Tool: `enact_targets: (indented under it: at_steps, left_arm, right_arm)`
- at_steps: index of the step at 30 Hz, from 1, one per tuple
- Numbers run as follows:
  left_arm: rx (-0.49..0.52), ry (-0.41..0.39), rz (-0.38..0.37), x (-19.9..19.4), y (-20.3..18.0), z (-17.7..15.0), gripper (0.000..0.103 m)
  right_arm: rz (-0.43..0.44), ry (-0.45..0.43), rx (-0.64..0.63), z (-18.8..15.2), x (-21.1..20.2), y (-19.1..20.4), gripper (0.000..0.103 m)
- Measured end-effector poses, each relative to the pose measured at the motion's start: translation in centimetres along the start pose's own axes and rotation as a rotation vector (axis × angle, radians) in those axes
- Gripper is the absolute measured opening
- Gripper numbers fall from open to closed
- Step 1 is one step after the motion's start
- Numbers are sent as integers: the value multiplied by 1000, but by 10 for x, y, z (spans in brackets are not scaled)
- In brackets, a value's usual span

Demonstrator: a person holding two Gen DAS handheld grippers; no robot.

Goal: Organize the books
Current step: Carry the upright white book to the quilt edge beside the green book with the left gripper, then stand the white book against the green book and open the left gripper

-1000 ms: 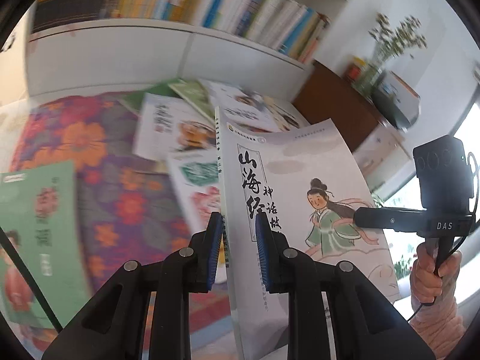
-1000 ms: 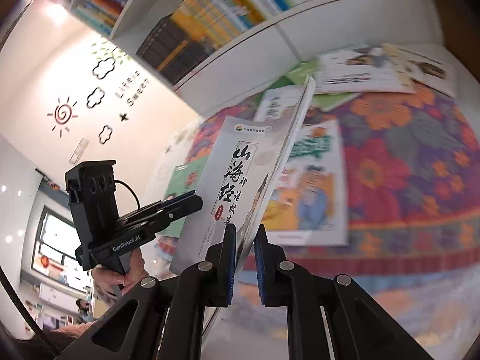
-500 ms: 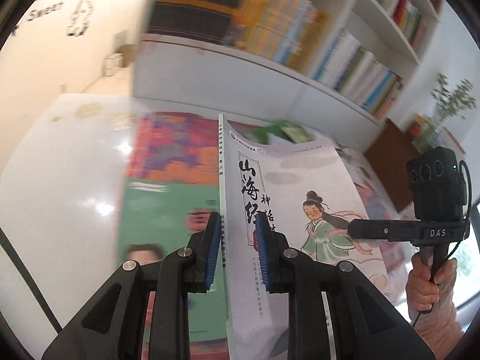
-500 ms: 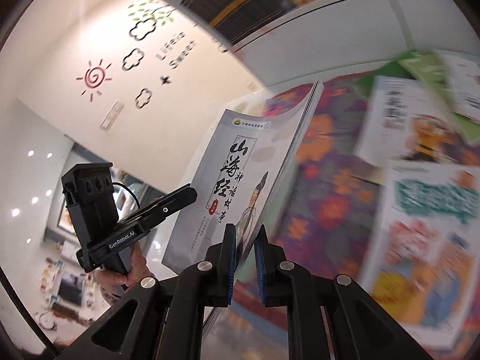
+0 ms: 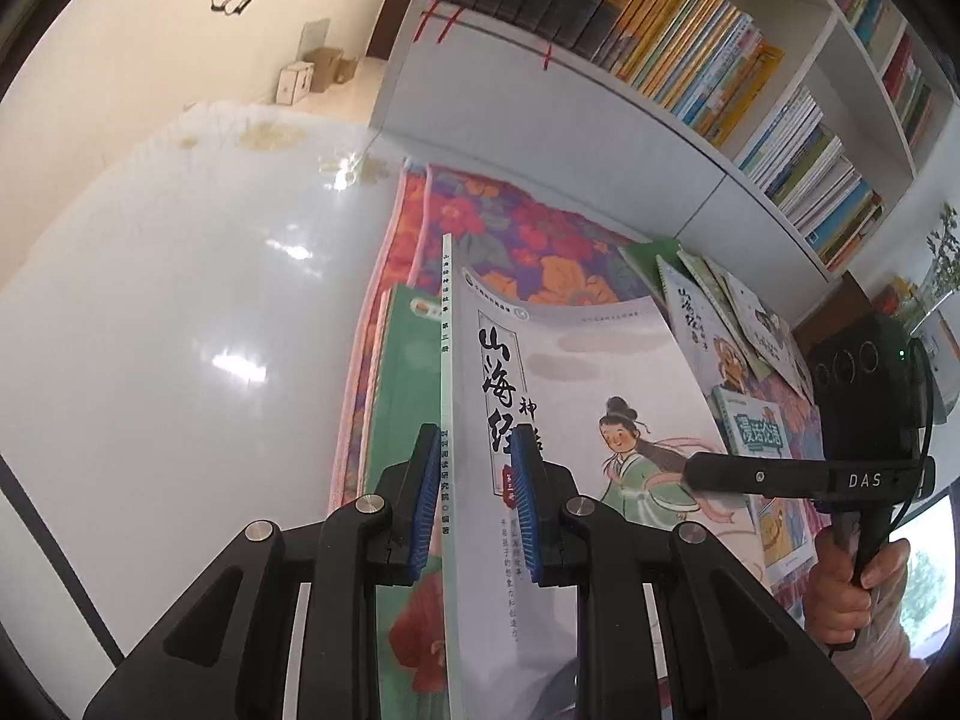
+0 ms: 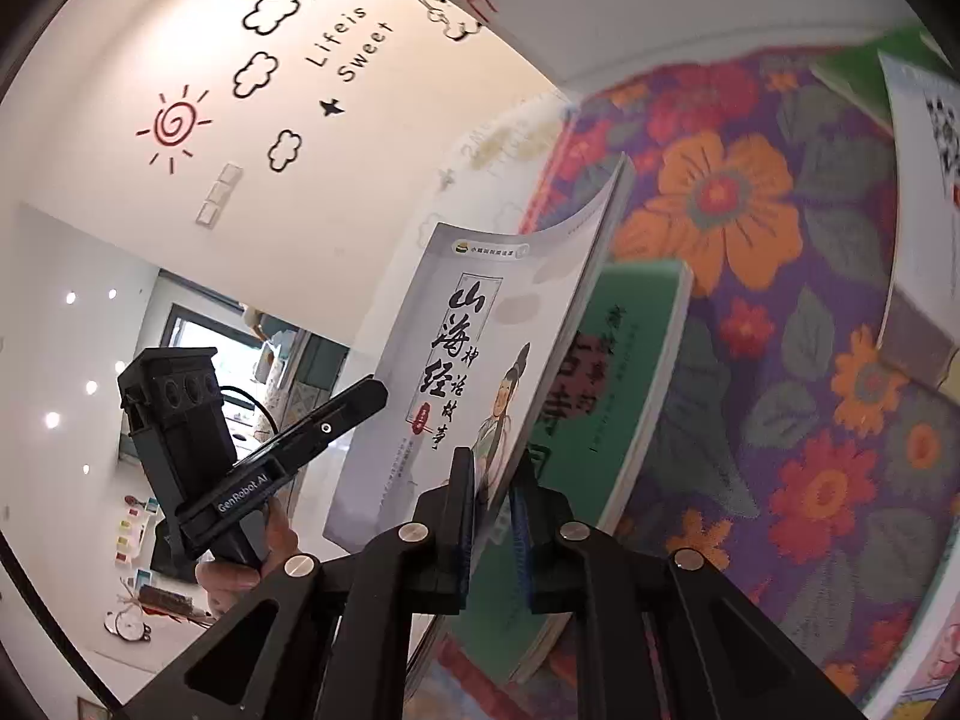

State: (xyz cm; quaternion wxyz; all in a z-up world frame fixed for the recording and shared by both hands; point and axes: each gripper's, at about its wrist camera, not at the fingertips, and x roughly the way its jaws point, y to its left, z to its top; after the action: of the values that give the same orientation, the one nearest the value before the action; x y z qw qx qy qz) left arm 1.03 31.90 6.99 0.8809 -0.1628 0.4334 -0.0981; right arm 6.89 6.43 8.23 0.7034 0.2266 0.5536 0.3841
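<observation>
A white-covered book (image 5: 600,372) with a painted figure and a pale green spine is held up on edge between both grippers. My left gripper (image 5: 474,504) is shut on its spine side. My right gripper (image 6: 492,510) is shut on the opposite, page edge of the same book (image 6: 456,348). Each gripper also shows in the other's view: the right gripper (image 5: 690,467) and the left gripper (image 6: 375,389). Just under the held book, a green book (image 6: 612,396) lies flat at the left edge of the floral mat (image 6: 780,300).
Several picture books (image 5: 720,324) lie scattered on the far right of the mat. A white bookshelf (image 5: 690,60) full of upright books runs behind it. Glossy white floor (image 5: 180,300) spreads to the left, with cardboard boxes (image 5: 312,69) by the wall. A hand (image 5: 840,588) grips the right handle.
Both grippers have carried the white book leftward and lower, from over the scattered books to over the green book at the mat's left edge. Both grips are unchanged.
</observation>
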Motion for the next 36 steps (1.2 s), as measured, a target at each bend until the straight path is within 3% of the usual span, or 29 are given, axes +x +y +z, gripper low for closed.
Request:
enact_targets:
  at_steps: [8,13,22,29,34,36]
  left_arm:
    - [-30,43,33,13,18,-9,19]
    - [-46,37,18,11,24,-10,19]
    - [-48,27,33,11,26,-9,21]
    - [-52,31,59,11,29,-11,24]
    - [-57,15,81,10,31,-11,24]
    - [-67,11,91,10,34,-10,24]
  right_arm:
    - [-21,-56,38,-18,3,-13,13]
    - [14,-99,84,-29,2,-22,13]
    - [-49,-105,2,-37,7,-8,16]
    - [15,-113,47,-35,9,-21,16]
    - [50,-88,94,-33,7,-25,25]
    - [77,-78,133,-32,2,-26,44]
